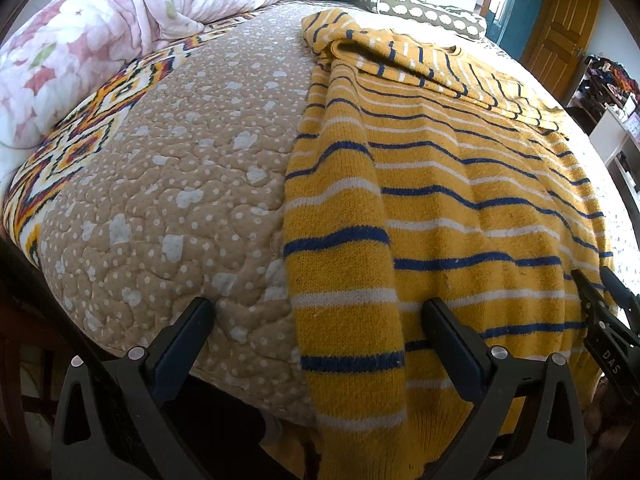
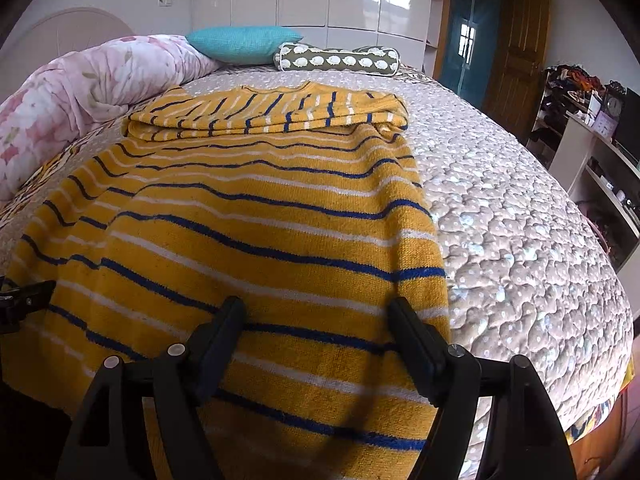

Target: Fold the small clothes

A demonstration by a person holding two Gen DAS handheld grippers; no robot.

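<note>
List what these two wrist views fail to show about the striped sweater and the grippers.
- Sweater hem: in both wrist views it hangs over the bed edge, behind the left gripper and right gripper.
- Sleeves: folded across the far end, their cuffs tucked out of sight.
- Whether either gripper's open jaws touch the knit: the angle leaves it unclear.
- Shelf clutter: too small to identify.

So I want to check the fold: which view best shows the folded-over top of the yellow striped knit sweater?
The right wrist view: the folded-over top shows whole, edge-on. The left wrist view shows it obliquely.
</note>
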